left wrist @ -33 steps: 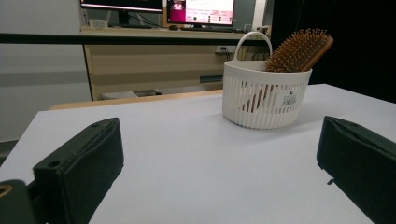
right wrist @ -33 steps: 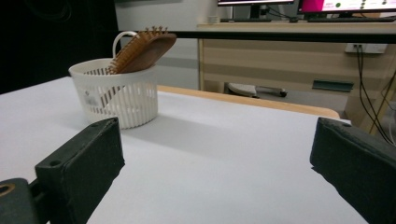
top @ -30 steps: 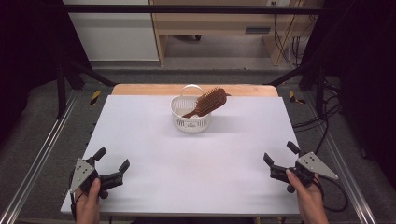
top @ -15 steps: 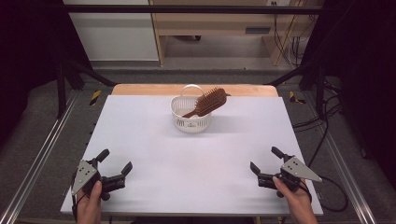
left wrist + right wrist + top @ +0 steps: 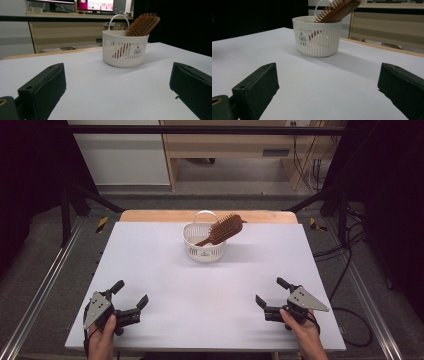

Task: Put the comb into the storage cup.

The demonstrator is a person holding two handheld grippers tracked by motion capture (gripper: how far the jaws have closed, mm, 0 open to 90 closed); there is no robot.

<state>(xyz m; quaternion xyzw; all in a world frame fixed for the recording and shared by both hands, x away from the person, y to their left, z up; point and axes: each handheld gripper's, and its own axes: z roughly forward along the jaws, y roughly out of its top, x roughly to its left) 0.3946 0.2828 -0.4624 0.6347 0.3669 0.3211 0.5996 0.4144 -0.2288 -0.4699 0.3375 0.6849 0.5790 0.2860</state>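
We've got both claws, left [image 5: 129, 301] and right [image 5: 269, 298], spread and empty at the near bench [image 5: 150, 265] edge, hairbrush [image 5: 223, 228] leaning head-up in the basket [image 5: 204, 247] mid-far: looks light, stiff wood, so pinch the head edges, not bristles.

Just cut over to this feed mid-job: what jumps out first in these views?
The white slatted basket at the far middle of the white table draws the eye, with a wooden hairbrush propped in it, handle down and its bristled head leaning out over the rim. Near the front edge, the left gripper and right gripper sit wide apart, both with jaws open and holding nothing.
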